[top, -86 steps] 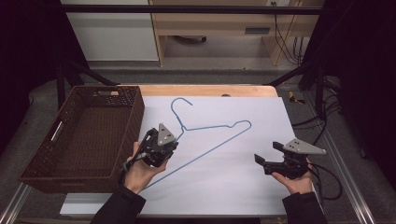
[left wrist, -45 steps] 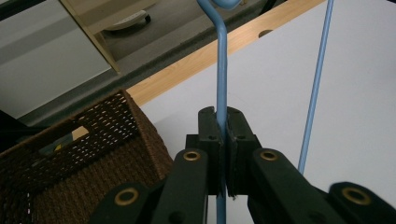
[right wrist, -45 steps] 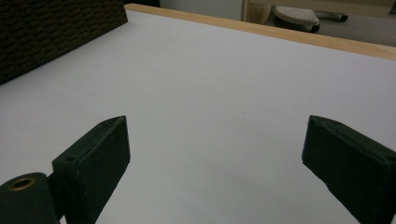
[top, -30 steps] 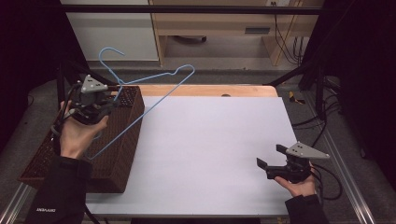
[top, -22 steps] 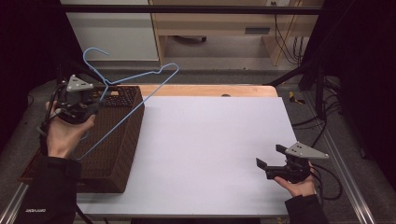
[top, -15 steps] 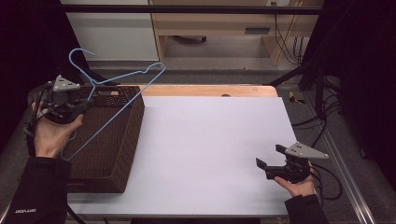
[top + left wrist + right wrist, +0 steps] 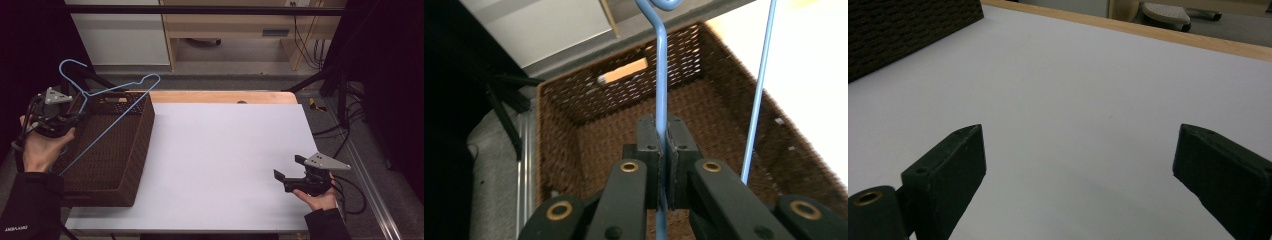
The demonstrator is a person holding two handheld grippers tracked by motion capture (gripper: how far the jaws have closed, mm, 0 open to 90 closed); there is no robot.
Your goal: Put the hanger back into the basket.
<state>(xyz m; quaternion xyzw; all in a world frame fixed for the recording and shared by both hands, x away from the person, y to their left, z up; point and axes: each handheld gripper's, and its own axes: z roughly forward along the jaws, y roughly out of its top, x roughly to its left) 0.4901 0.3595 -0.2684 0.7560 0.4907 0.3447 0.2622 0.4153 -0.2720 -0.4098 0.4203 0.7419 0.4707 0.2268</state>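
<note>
My left gripper (image 7: pixel 76 119) is shut on a blue wire hanger (image 7: pixel 112 124), held over the left side of a dark wicker basket (image 7: pixel 145 120). In the left gripper view the jaws (image 7: pixel 662 135) pinch the hanger's straight stem (image 7: pixel 661 75) just below the hook, with the basket's floor (image 7: pixel 594 145) beneath. The hanger tilts, its hook up and back, its long lower wire slanting down toward the person's left sleeve. My right gripper (image 7: pixel 287 167) rests low over the white table at the front right. Its jaws (image 7: pixel 1078 155) stand open with nothing between them.
The white table top (image 7: pixel 225 150) spreads between basket and right hand, with a wooden edge (image 7: pixel 225 96) at the back. A corner of the basket (image 7: pixel 908 30) appears far left in the right gripper view. Cables (image 7: pixel 345 180) trail at the right.
The left hand lifted the hanger off the table, then carried it left over the basket, now a little lower. The right gripper has stayed where it was.
</note>
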